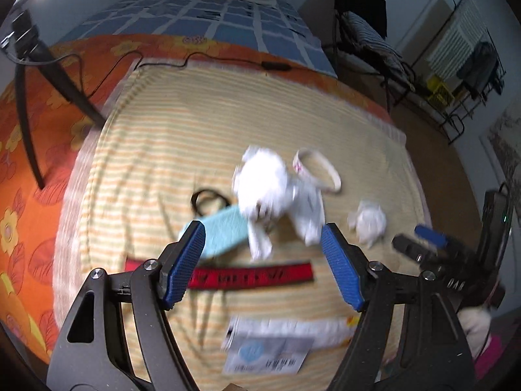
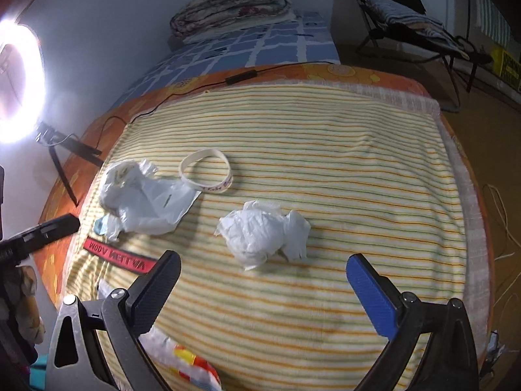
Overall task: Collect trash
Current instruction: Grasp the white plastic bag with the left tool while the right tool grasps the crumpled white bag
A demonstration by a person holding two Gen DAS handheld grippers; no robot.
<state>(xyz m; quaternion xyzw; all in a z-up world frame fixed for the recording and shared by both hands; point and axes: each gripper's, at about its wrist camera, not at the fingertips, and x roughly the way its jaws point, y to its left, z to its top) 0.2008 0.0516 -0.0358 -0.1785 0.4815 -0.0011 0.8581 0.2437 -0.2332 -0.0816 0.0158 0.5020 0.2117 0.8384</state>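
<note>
On the striped yellow blanket (image 2: 325, 150) lie a crumpled white tissue (image 2: 260, 234), a white plastic bag (image 2: 146, 198) and a white wristband (image 2: 205, 169). My right gripper (image 2: 262, 259) is open, and the tissue lies just beyond its tips. My left gripper (image 1: 262, 228) is also open and empty, hovering over the plastic bag (image 1: 273, 189), which is motion-blurred. Beside the bag are a light blue flat item (image 1: 221, 231), a black hair tie (image 1: 208, 197) and a red strap (image 1: 254, 275). The tissue (image 1: 368, 223) lies to the right, near my right gripper (image 1: 415, 239).
A printed paper packet (image 1: 267, 352) lies under the left gripper, and a colourful wrapper (image 2: 189, 361) sits at the blanket's near edge. A black cable (image 1: 162, 63) crosses the orange bedsheet (image 1: 32, 163). A ring light (image 2: 16, 94) on tripod legs glares at the left. A folding chair (image 2: 407, 9) stands beyond the bed.
</note>
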